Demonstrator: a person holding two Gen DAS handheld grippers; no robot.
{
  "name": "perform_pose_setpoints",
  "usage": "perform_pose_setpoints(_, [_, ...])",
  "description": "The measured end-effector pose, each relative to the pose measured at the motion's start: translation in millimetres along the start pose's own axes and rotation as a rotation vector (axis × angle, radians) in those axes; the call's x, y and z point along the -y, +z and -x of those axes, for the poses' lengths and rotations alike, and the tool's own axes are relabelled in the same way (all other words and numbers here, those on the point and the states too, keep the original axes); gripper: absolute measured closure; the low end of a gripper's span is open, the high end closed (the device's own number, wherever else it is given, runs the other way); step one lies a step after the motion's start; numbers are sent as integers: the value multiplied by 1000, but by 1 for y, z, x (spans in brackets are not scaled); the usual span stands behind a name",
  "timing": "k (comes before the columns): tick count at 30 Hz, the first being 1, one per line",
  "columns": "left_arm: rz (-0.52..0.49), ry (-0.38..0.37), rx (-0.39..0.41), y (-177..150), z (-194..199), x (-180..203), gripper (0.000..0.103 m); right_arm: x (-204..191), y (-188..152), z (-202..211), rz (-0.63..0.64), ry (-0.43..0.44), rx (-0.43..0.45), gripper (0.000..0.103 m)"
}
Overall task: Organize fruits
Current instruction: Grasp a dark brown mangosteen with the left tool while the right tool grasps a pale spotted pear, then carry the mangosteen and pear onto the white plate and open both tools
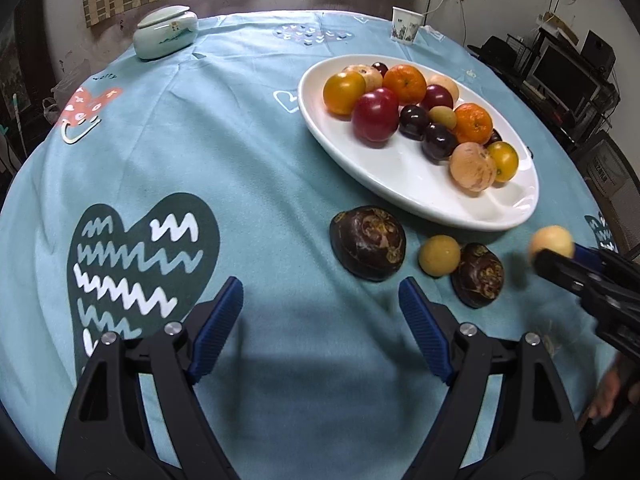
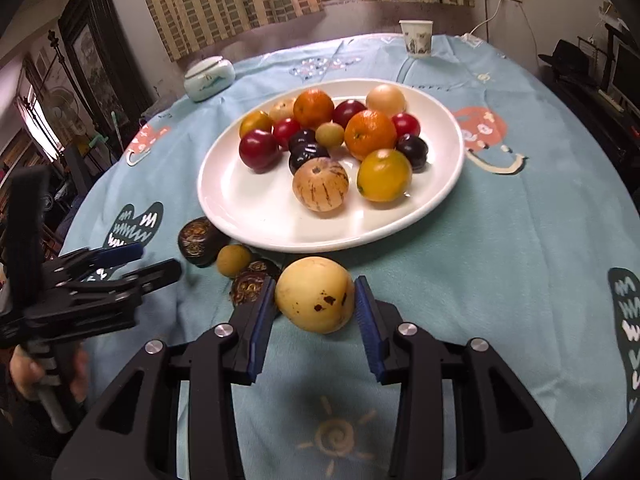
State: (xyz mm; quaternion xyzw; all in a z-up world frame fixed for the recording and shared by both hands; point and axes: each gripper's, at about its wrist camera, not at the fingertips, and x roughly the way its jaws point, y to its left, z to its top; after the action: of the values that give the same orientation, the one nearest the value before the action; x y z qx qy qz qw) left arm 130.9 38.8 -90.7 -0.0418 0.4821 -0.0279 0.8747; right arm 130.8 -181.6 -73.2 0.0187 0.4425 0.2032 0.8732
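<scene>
Two wrist fisheyes, each looking forward and steeply down along its own fingers, close over the counter (image 1: pixel 168 128).

The left view faces the white plate (image 1: pixel 400 184) at its two o'clock; the right view faces the same white plate (image 2: pixel 256 208) at twelve, nearer. Both share the plate, the paper cup (image 1: pixel 406 26) and lidded jar (image 1: pixel 166 32) beyond, and each sees the other hand-held gripper (image 2: pixel 160 258) at its edge.

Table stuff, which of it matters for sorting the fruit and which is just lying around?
Job: plate of fruit; yellow fruit in the right gripper; small yellow fruit; two dark fruits; left gripper.
Lying about: lidded jar; paper cup.
</scene>
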Motion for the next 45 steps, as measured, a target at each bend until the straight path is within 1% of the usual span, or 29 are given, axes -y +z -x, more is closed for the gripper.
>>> perform_pose_setpoints(2, [-7,1,-13,4,-10,2,21,4,-4,9,-16,8,2,63])
perform_pose_setpoints(4, [-10,-13,-19,7,-16,4,22,9,-7,14,-33,16,2,63])
perform_pose_setpoints(6, [-22,-22,-7,11,-21,9,23,13,-10,17,-53,25,1,63])
perform_pose_setpoints(8, [-45,-21,7,14,-25,14,26,17,-11,20,-71,35,2,63])
perform_pose_setpoints(11, [-71,-16,24,17,-27,19,34,20,-14,25,-89,35,7,63])
perform_pose_setpoints(13, [-87,-31,36,17,-26,21,45,19,-15,26,-94,31,9,63])
perform_pose_setpoints(17, [-96,-56,44,22,-29,20,48,17,-18,28,-112,33,11,63])
perform_pose_setpoints(22, [-84,-81,49,23,-29,17,53,11,-20,35,-117,22,24,63])
perform_pose_setpoints(26, [-56,-115,59,14,-17,12,54,6,-22,44,-110,22,40,63])
perform_pose_setpoints(32, [-15,-152,111,-15,31,4,54,3,-24,54,-100,39,63,63])
perform_pose_setpoints(38, [-45,-169,134,-33,63,14,54,2,-29,53,-93,70,64,63])
perform_pose_setpoints(45, [-74,-174,156,-29,78,29,54,5,-37,52,-90,87,53,63])
